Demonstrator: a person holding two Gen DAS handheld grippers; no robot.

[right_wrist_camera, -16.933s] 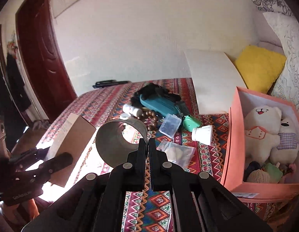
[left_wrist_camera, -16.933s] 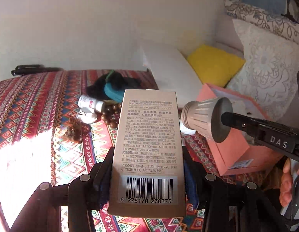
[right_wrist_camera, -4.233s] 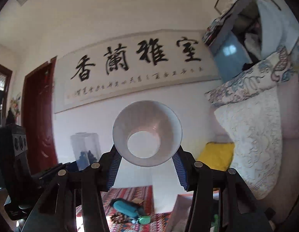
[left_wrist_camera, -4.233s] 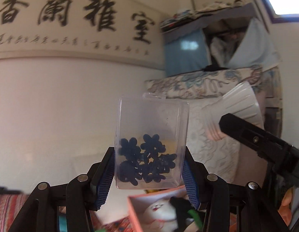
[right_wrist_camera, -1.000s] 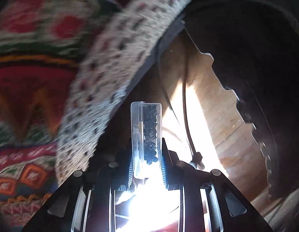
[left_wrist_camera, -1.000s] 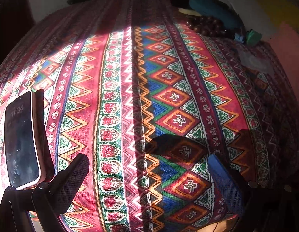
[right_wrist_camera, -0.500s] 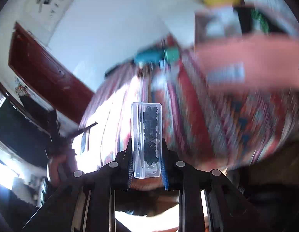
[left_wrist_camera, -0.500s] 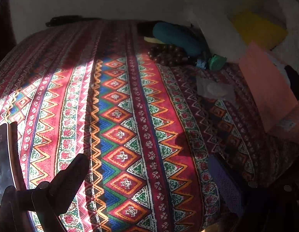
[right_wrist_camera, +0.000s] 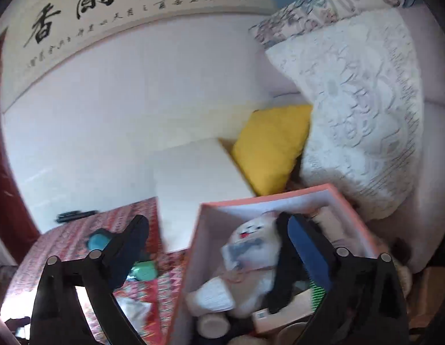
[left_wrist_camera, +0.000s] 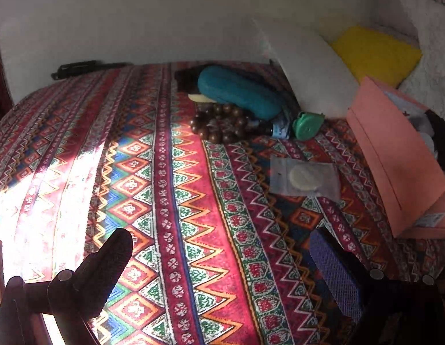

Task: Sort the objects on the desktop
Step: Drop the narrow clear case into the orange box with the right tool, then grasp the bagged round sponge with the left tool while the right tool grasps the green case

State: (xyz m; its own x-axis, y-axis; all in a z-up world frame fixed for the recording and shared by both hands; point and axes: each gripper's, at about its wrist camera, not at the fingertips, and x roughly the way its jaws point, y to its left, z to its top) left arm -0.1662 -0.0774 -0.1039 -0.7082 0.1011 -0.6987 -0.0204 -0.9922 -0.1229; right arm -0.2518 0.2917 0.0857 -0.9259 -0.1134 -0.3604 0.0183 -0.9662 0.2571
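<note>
- Your right gripper (right_wrist_camera: 214, 238) had that clear case of dark bits pinched half a second ago; now its jaws are spread wide with nothing between them, over the pink box (right_wrist_camera: 193, 247).
- Inside the box, a small clear packet (right_wrist_camera: 237, 251) lies on the white plush toy (right_wrist_camera: 251, 261), with a white cup (right_wrist_camera: 211, 294) beside it.
- Your left gripper (left_wrist_camera: 219, 261) is wide open too, hovering empty above the striped cloth (left_wrist_camera: 179, 187).
- Closest on that cloth: a clear bag (left_wrist_camera: 304, 178) just beside the box.
- Farther back sit wooden beads (left_wrist_camera: 219, 125), a green clip thing (left_wrist_camera: 307, 125), and a teal pouch (left_wrist_camera: 239, 92).
</note>
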